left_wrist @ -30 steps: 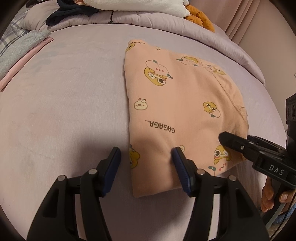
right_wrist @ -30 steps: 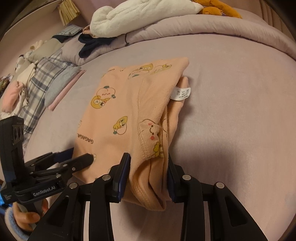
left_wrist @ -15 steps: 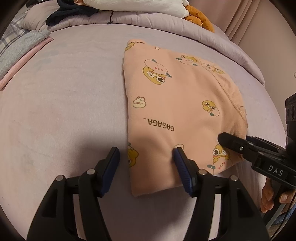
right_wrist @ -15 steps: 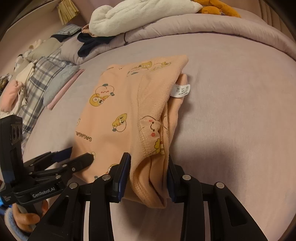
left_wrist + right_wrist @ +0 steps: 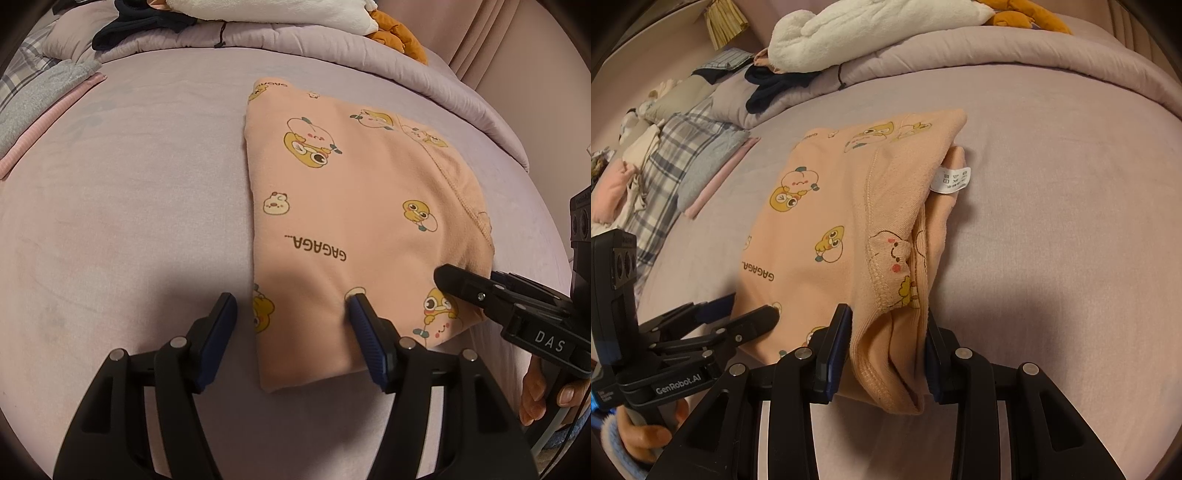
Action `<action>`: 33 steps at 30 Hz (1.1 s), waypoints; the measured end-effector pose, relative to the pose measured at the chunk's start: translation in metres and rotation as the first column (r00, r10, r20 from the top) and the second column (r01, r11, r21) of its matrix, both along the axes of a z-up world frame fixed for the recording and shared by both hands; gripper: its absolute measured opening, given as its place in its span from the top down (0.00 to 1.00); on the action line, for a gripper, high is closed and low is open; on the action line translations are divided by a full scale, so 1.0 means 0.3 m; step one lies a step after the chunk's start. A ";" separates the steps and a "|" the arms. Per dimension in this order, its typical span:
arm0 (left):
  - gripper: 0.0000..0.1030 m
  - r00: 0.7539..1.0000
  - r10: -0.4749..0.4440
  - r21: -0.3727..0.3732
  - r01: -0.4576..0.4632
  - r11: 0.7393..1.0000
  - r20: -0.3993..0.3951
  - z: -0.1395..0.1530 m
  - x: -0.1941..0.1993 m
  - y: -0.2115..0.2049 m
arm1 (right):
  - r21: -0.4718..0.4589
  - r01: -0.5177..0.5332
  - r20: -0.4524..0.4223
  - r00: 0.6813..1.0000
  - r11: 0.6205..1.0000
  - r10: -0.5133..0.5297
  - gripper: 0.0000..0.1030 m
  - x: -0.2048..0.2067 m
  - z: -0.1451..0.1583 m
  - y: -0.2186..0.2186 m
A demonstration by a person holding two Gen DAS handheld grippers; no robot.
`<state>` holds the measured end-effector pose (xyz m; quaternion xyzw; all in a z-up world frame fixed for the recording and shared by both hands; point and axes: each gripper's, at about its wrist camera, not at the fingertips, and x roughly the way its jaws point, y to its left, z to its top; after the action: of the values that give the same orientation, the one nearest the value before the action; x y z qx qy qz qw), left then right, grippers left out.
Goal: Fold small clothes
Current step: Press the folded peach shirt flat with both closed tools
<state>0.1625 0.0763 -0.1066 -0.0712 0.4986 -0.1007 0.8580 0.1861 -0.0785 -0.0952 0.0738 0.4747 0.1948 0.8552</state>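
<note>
While lying folded on the lilac bed [image 5: 140, 192], peach pajama garment [image 5: 354, 221] with duck prints and the word GAGAGA. Left tool [image 5: 291, 314] spread wide over the near left corner of the garment, one blue pad [image 5: 364, 332] on the cloth, the other above the sheet just beside the edge. Right tool [image 5: 886, 332] pinching the thick folded edge with the waistband seam, near corner lifted a little. White care label [image 5: 955, 179] sticking out at the far right side. Beyond, rolled lilac duvet [image 5: 1015, 55], white plush blanket [image 5: 871, 33], plaid clothes [image 5: 679, 155] at left.
</note>
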 end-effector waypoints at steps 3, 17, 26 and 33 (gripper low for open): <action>0.35 1.000 0.002 -0.006 -0.002 1.000 -0.004 0.000 0.003 -0.002 | 0.001 0.000 -0.001 1.000 1.000 0.000 0.65 0.001 -0.001 -0.001; 0.28 1.000 0.001 0.005 -0.001 1.000 -0.014 0.002 0.018 -0.020 | 0.003 -0.003 -0.003 1.000 1.000 0.003 0.65 0.004 -0.003 -0.001; 0.26 1.000 0.000 0.009 0.000 1.000 -0.019 0.002 0.020 -0.025 | 0.002 -0.005 -0.005 1.000 1.000 0.005 0.65 0.007 -0.005 0.000; 0.26 1.000 0.002 0.009 -0.002 1.000 -0.019 0.004 0.021 -0.027 | 0.000 -0.006 -0.006 1.000 1.000 0.006 0.64 0.008 -0.006 0.000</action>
<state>0.1686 0.0682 -0.1055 -0.0687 0.5073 -0.0969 0.8536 0.1886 -0.0784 -0.0969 0.0728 0.4774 0.1973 0.8532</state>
